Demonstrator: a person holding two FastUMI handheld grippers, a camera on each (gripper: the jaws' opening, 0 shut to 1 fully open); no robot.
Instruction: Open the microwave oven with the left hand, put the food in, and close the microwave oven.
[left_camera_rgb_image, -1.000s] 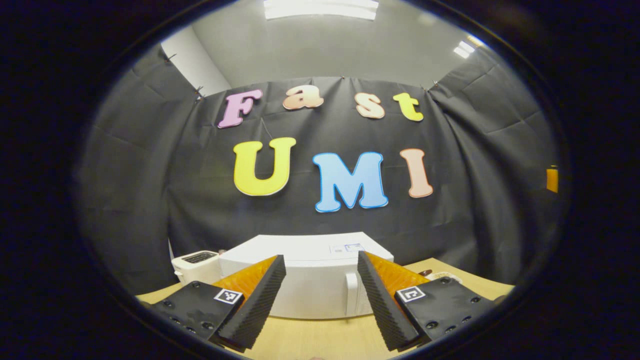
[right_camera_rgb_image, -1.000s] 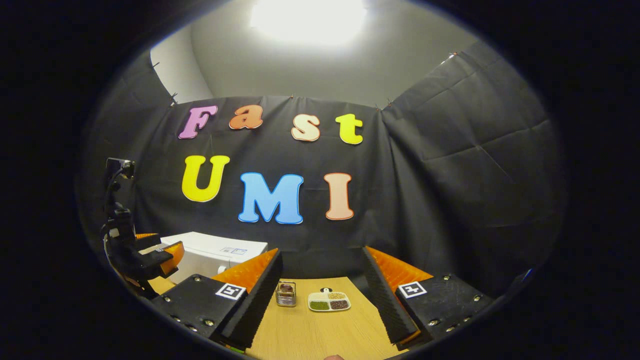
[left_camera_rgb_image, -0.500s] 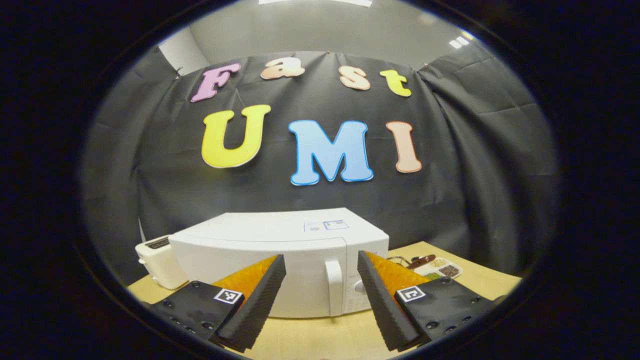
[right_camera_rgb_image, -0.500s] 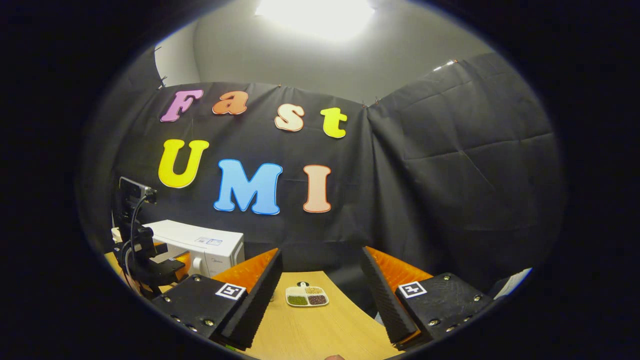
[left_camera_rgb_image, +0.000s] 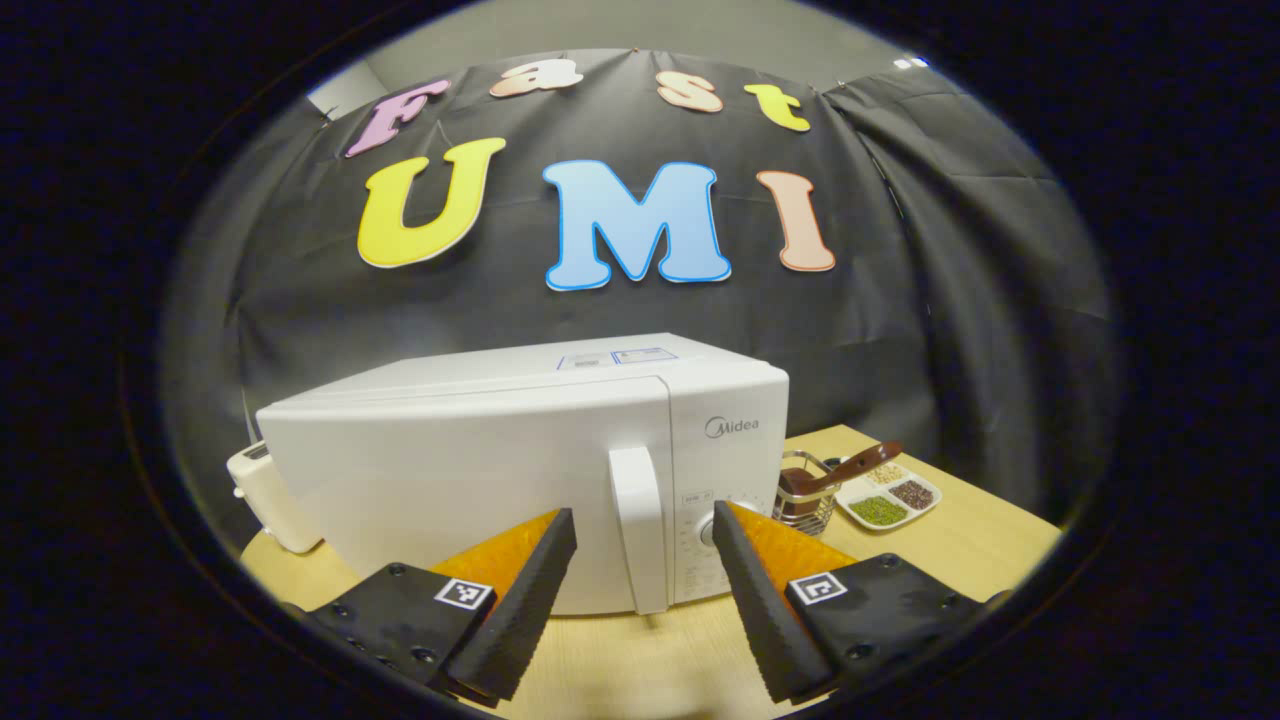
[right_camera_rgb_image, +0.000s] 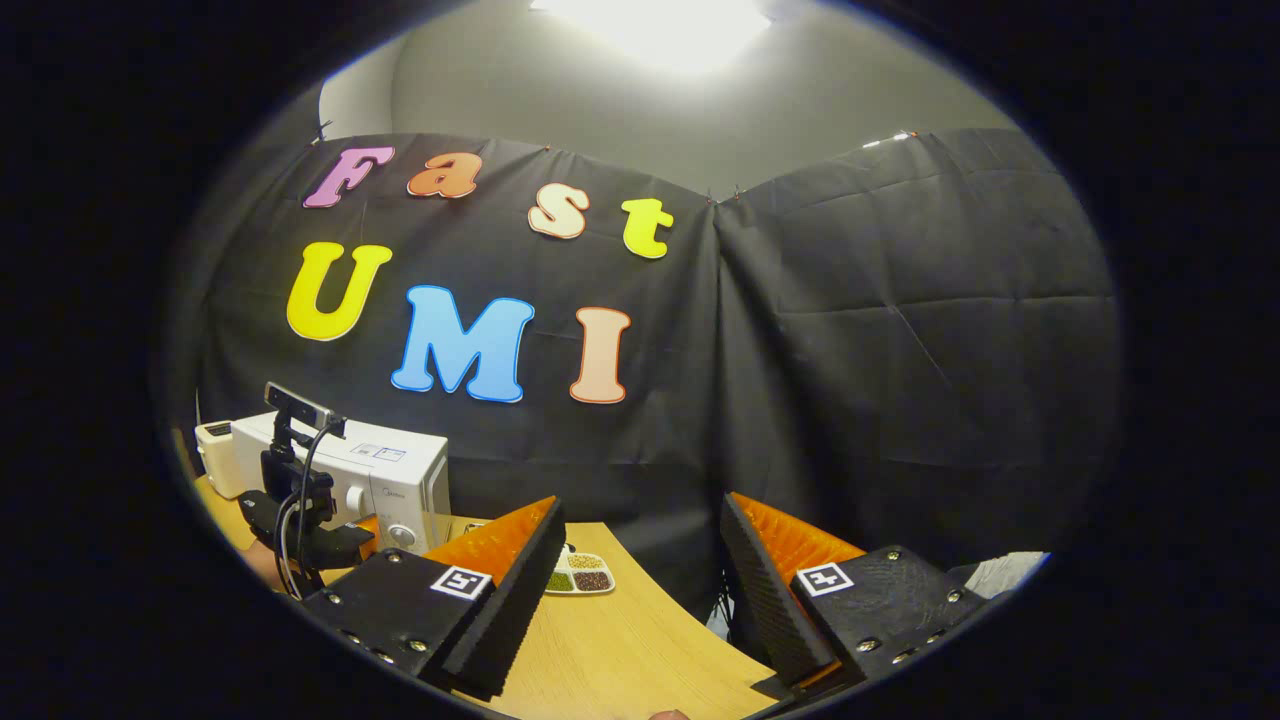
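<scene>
I observe the left gripper (left_camera_rgb_image: 640, 600) with its fingers spread apart and nothing between them, poised just in front of the white microwave oven (left_camera_rgb_image: 520, 470). The door is closed; its vertical handle (left_camera_rgb_image: 640, 530) lines up with the gap between the fingers. The oven stands on the wooden table (left_camera_rgb_image: 960, 545). To its right sit a wire basket holding brown food (left_camera_rgb_image: 805, 490) and a divided dish (left_camera_rgb_image: 890, 498); a white toaster (left_camera_rgb_image: 262, 495) sits to its left. My right gripper (right_camera_rgb_image: 640, 610) is likewise spread and empty, over the table edge.
</scene>
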